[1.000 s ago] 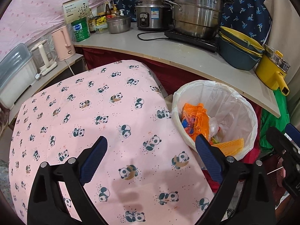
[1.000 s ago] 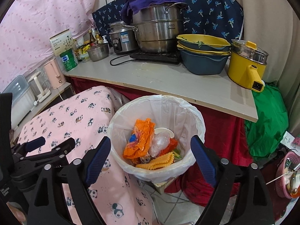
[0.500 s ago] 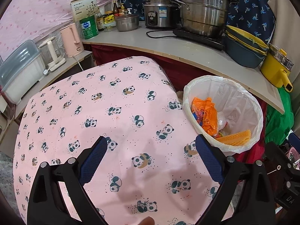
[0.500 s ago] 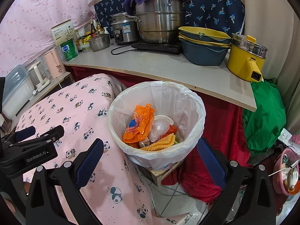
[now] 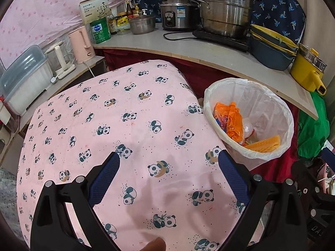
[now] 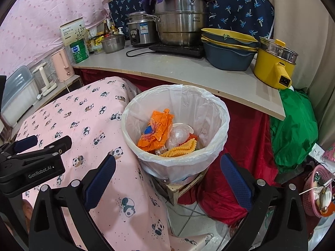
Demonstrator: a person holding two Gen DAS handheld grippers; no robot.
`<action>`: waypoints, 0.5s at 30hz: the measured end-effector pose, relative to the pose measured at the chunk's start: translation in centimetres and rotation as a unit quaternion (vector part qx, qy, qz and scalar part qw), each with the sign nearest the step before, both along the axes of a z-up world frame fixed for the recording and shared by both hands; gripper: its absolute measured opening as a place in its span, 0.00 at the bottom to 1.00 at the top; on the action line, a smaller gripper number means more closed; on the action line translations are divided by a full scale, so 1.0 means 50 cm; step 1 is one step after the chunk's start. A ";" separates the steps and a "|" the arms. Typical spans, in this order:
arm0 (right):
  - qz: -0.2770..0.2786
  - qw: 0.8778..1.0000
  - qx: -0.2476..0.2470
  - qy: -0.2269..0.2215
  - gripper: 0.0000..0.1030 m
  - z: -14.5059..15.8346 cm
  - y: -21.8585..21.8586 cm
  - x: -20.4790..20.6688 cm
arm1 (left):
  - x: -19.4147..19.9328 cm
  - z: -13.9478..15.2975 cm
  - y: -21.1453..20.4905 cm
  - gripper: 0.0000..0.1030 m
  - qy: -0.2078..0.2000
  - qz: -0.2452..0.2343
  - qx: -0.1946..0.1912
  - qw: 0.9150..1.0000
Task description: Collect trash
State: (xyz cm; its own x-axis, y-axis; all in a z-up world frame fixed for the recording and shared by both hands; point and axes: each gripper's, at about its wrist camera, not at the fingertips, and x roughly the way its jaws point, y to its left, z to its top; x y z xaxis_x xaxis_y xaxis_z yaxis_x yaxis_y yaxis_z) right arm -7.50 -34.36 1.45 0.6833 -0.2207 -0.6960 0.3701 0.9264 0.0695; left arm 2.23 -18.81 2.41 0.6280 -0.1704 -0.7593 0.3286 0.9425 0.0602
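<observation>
Pink panda-print cloth covers the desk, and behind it a curved counter carries steel pots and a yellow pot. Just beside the cloth's edge stands a white-lined trash bin on a wooden crate; inside lie an orange wrapper and other trash. The left gripper hangs over the cloth, the right gripper before the bin, both with fingers spread wide and empty.

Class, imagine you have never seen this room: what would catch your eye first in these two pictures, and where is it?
Probably the white-lined trash bin beside the table, with an orange wrapper bright inside it. Next, the pink panda tablecloth filling the left view under the open left gripper. Then the yellow pot at the counter's right end.
</observation>
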 end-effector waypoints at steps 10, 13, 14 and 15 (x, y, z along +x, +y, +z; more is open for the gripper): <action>-0.007 1.000 0.000 -0.004 0.94 0.000 -0.005 -0.017 | -0.019 0.004 -0.010 0.88 -0.008 -0.012 -0.005 1.000; -0.008 1.000 0.000 -0.003 0.94 -0.001 -0.005 -0.019 | -0.024 0.003 -0.014 0.88 -0.011 -0.014 -0.005 1.000; -0.009 1.000 0.000 -0.003 0.94 -0.001 -0.005 -0.020 | -0.025 0.003 -0.014 0.88 -0.011 -0.013 -0.006 1.000; -0.010 1.000 0.000 -0.002 0.94 -0.002 -0.006 -0.020 | -0.026 0.002 -0.014 0.88 -0.011 -0.012 -0.007 1.000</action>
State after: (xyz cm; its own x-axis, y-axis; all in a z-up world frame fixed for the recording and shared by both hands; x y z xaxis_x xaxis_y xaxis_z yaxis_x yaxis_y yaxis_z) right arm -8.51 -34.66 1.35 0.6814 -0.2344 -0.6933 0.3880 0.9189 0.0707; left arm 0.92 -19.53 2.54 0.6407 -0.1965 -0.7423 0.3497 0.9353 0.0542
